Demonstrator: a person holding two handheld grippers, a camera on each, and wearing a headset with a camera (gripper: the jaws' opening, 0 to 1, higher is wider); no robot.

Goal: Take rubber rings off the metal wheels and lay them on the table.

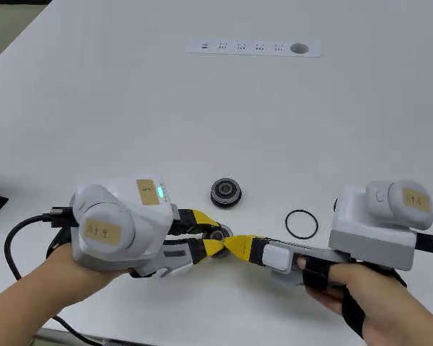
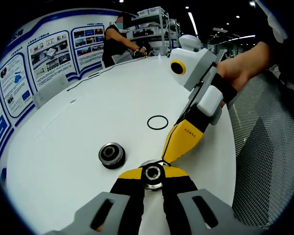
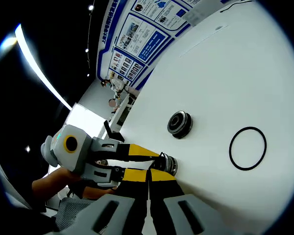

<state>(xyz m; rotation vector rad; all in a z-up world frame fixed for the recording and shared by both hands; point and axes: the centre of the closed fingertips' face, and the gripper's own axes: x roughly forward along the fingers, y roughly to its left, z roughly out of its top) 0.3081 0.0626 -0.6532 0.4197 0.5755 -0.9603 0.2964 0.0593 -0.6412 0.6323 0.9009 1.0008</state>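
Ring point(image 1: 302, 224) right of wheel point(image 1: 226, 192), on table point(image 1: 202, 108)

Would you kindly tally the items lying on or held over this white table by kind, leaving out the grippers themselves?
Metal wheels: 2 (free wheel, held wheel)
Loose rubber ring: 1
Power strip: 1
Total: 4

White table point(image 1: 130, 108): wheel point(image 1: 225, 192), ring point(image 1: 302, 224), power strip point(image 1: 253, 47).
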